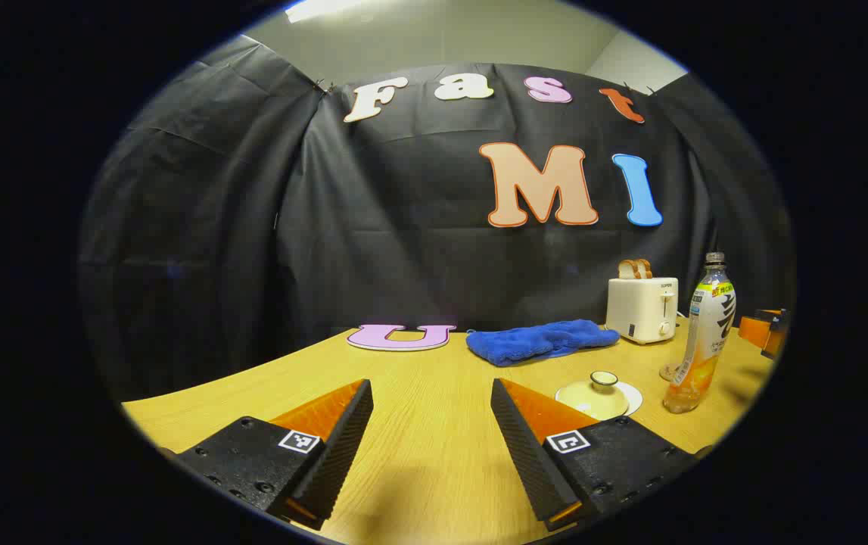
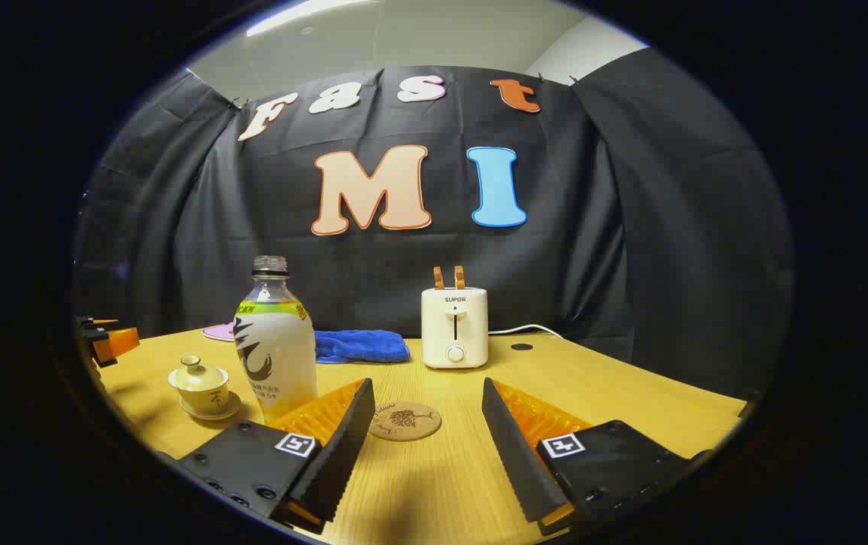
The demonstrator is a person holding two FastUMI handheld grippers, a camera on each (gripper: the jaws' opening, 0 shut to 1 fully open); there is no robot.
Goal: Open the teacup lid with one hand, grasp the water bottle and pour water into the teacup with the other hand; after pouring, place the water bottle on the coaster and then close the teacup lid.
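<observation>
Both my tongs spread wide, gripping nothing. Left tongs (image 1: 431,446) low over the desk (image 1: 418,393); teacup (image 1: 594,393) with lid (image 1: 604,378) on sits ahead to their right, water bottle (image 1: 700,337) upright just beyond it. Right tongs (image 2: 424,446) face the round coaster (image 2: 405,421) lying flat on the desk, bottle beside their left finger. Blue cloth (image 2: 359,345) and toaster (image 2: 454,325) stand at the back.
</observation>
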